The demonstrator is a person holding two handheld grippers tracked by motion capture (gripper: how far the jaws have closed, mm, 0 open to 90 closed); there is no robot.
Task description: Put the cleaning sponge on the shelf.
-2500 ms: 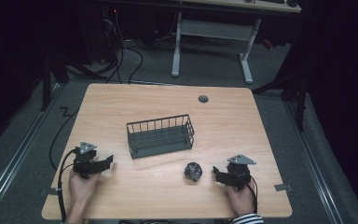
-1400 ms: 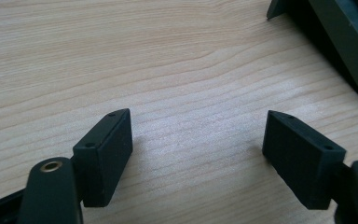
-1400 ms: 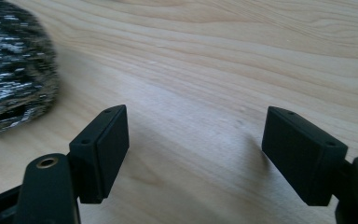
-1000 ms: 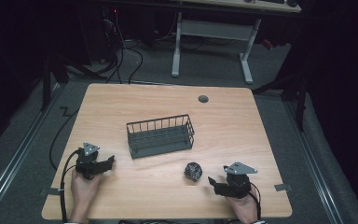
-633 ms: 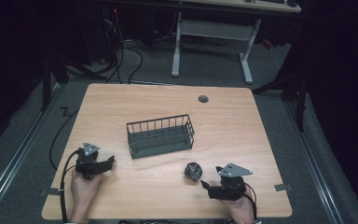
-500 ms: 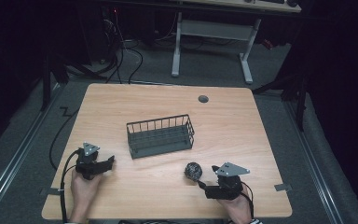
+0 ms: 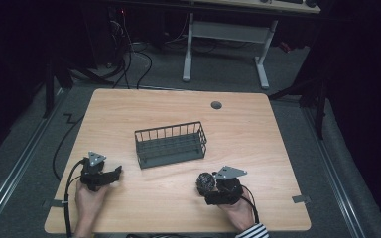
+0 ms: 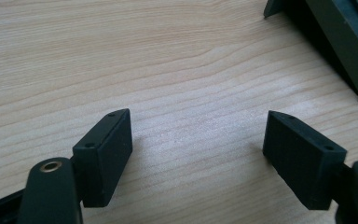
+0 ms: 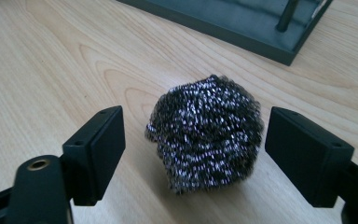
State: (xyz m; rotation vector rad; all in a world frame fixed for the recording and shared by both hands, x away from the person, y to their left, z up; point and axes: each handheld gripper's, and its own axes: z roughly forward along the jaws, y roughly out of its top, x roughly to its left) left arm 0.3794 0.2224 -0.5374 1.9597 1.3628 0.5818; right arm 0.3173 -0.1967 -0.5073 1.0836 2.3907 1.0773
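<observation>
- The steel scrubber lies on the tabletop, toward my near right, a round tangle of shiny wire.
- In the right gripper view I see the scrubber sitting between my two jaws, which stand wide apart, one on each side of it; there is a gap of bare wood on either side, so neither jaw touches it.
- From the high view my right gripper lies low on the tabletop with the scrubber at its front end, and my right hand holds it from behind, a striped cuff at the wrist.
- The wire basket stands upright near the middle of the tabletop, beyond the scrubber and a little to its left, apart from it. Its dark base edge crosses the top of the right gripper view.
- My left gripper rests near the left front edge of the tabletop, well apart from the scrubber; its jaws are spread wide with only bare wood between them.
- A corner of the basket shows at the upper right of the left gripper view.
- My left hand holds that gripper, and its cable loops off the near left edge.
- A small round grommet sits in the tabletop near the far edge.
</observation>
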